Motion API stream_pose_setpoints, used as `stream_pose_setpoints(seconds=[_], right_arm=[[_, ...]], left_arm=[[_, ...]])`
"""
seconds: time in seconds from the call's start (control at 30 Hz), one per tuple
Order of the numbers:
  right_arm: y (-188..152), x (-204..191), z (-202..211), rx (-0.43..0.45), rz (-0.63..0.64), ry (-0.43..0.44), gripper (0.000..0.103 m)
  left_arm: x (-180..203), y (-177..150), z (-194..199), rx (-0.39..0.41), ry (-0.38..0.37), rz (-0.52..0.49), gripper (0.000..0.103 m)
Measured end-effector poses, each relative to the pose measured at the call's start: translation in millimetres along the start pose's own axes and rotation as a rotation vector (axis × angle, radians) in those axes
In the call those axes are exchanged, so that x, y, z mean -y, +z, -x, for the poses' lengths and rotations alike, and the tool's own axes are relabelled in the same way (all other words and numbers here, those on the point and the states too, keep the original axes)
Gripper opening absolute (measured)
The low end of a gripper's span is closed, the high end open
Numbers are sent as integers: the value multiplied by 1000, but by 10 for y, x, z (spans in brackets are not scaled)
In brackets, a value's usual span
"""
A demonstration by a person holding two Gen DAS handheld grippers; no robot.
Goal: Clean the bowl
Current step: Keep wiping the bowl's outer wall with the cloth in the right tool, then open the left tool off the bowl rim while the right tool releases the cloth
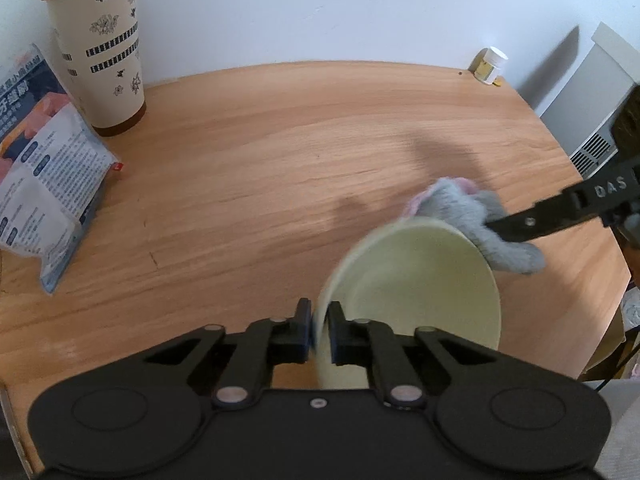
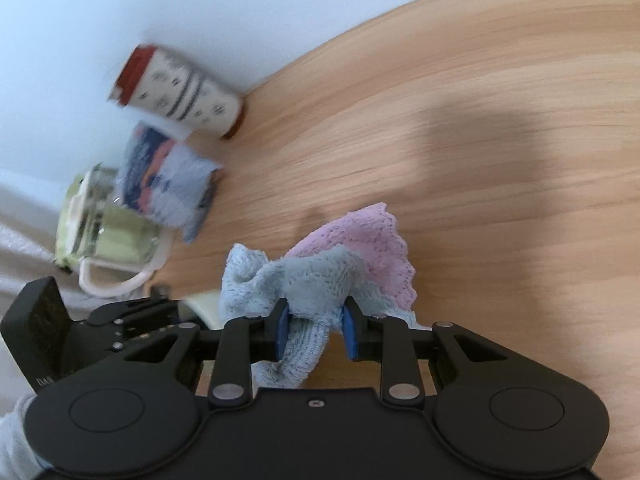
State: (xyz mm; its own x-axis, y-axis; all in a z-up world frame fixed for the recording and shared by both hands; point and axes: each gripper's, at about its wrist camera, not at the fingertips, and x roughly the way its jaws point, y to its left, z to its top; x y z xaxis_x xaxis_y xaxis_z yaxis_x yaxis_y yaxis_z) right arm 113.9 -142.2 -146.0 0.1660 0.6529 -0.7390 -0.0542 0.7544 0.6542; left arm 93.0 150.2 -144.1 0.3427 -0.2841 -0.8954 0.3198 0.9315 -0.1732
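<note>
Down at 6 o'clock in the left view, the left gripper (image 1: 319, 326) is pinched tight on the bowl (image 1: 416, 280) rim, holding it tilted above the table (image 1: 240, 160). That's a thin grip, so a hard wipe could probably twist it loose. The right gripper (image 2: 316, 330) is clamped on the cloth (image 2: 316, 276), which touches the rim at 1 o'clock. The bowl is pale yellow-green and glossy, and I can't spot any dirt.

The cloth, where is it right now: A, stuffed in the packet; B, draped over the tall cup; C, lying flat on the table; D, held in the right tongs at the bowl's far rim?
D: the right tongs pinch the cloth against the bowl rim.
</note>
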Motion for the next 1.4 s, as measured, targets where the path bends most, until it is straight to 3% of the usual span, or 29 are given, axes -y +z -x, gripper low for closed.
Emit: stream_pose_setpoints(seconds=[0.27,0.53,0.7,0.83,0.87,0.93,0.97,1.0,1.07,1.13,1.2,1.33,1.4], right_arm=[[-121,206,152,63,-47,-21,31],[-217,387,312,115,-89,-55,31],[-209,418,436,121,-24,-151,31],[-185,400,478,91,74,-216,33],[-180,370,468,77,122,-248,33],[-170,320,451,52,199,-293,37],[-165,299,447,43,231,-302,41],[-159,276,443,33,266,-311,49],[-156,238,469,23,324,-334,54],[-163,184,499,17,382,-361,70],[-188,128,568,31,434,-361,74],[-220,70,677,62,480,-320,89],[-229,55,687,91,486,-297,89]], left_arm=[[-105,40,-72,-31,-21,73,8],[-146,-98,-57,-57,-42,286,7],[-43,-257,-14,-82,-34,441,8],[144,-281,-23,-100,-12,402,10],[165,-277,-26,-100,-6,392,13],[217,-252,-31,-103,-5,361,30],[233,-244,-25,-102,-5,349,46],[255,-230,-5,-99,1,325,54],[295,-199,30,-98,16,273,57],[324,-167,47,-111,30,227,65],[356,-142,68,-107,49,170,84],[388,-70,84,-101,62,56,92],[392,-50,108,-93,46,11,101]])
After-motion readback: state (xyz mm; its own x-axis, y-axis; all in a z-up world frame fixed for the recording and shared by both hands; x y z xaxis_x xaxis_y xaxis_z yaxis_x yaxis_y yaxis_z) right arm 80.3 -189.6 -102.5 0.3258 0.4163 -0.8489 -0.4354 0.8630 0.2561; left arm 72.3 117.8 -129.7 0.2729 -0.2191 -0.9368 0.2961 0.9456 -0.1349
